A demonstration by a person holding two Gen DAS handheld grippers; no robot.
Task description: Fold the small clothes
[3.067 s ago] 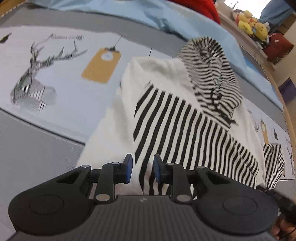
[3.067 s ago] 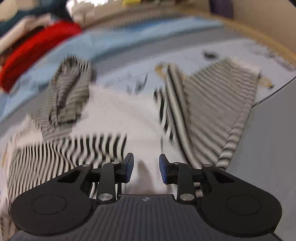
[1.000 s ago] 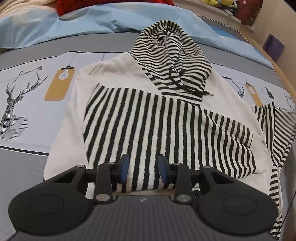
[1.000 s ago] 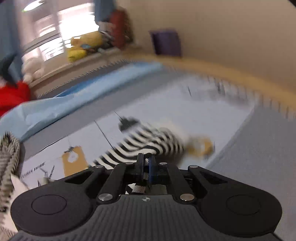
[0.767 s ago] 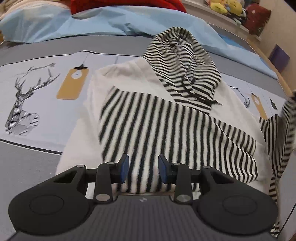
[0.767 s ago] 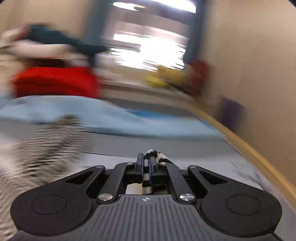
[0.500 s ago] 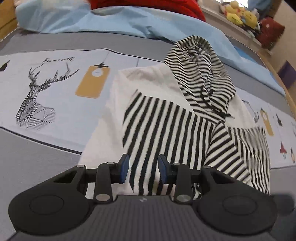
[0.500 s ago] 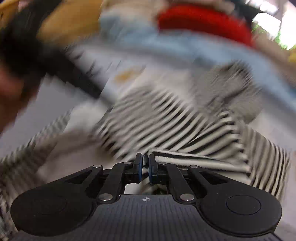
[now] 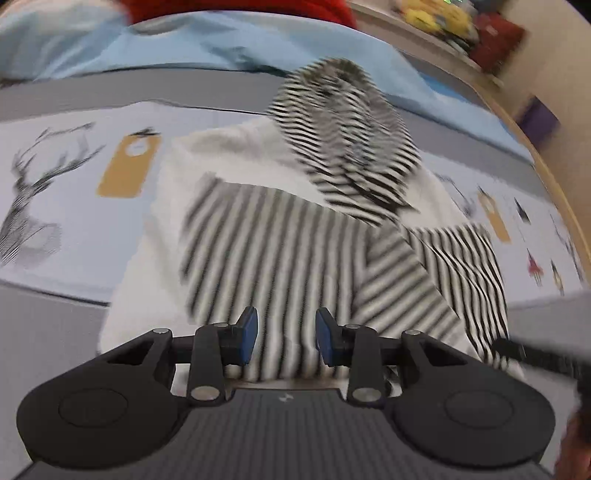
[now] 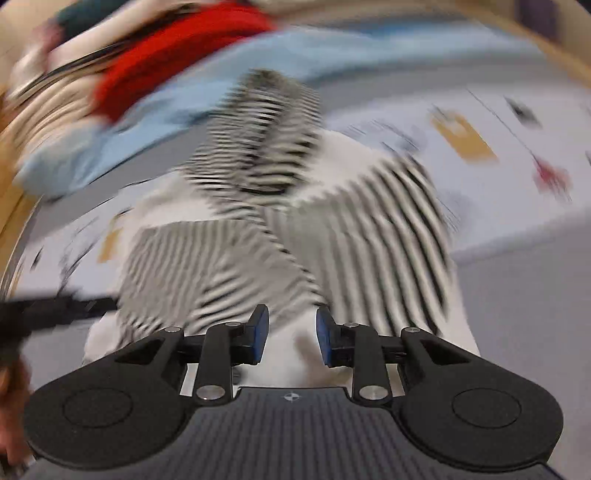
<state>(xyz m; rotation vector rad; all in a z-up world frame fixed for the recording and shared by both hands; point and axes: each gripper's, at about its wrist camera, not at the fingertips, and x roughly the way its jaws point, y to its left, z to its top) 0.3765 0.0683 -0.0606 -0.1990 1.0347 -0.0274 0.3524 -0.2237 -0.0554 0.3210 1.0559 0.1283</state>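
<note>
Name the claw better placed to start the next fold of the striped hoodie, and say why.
Probably the left claw. It is open, empty and centred at the hoodie's near hem. The right claw is open and empty too, low over white fabric near that hem, but its view is heavily blurred, so it seems mid-motion. Both sleeves lie across the chest.

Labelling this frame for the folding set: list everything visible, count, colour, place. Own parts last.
White hooded top with black-and-white striped hood and sleeves: 1, flat on the bed, both sleeves folded across the front.
Grey bedsheet with printed deer and tag panel: 1, under the top.
Light blue blanket: 1, bunched beyond the hood.
Red fabric heap: 1, behind the blanket; blurred.
Yellow plush toys: count unclear, far ledge, upper right.
Dark red cushion or bag: 1, beside the toys.
Purple box: 1, far right near the wall.
Left tongs: black with blue pads, open, at the top's near hem.
Right tongs: same, open, at the near hem.
</note>
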